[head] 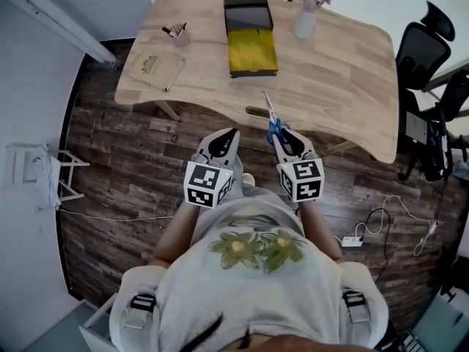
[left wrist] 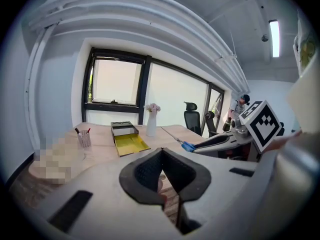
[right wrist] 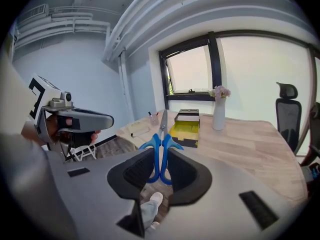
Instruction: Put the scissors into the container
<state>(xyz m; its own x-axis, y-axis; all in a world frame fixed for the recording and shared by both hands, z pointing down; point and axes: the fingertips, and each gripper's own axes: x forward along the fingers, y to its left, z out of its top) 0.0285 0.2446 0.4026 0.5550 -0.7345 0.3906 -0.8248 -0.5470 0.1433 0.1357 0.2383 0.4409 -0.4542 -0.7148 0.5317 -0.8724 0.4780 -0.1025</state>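
Note:
Blue-handled scissors (head: 272,119) point blades-forward over the near edge of the wooden table (head: 344,79). My right gripper (head: 281,135) is shut on their handles; in the right gripper view the scissors (right wrist: 160,146) stand upright between the pads. The container (head: 252,48), a black box with a yellow inside, lies at the middle of the table, ahead and a little left of the blades. It also shows as a yellow-lined box (right wrist: 186,128) past the scissor tips. My left gripper (head: 224,138) hovers beside the right one, short of the table, shut and empty, as the left gripper (left wrist: 161,171) view confirms.
A white vase with flowers (head: 306,15) stands right of the container. A pen cup (head: 179,35) and a wooden board (head: 155,70) sit at the table's left. Office chairs (head: 421,50) are at the right, and cables (head: 381,222) run over the dark wood floor.

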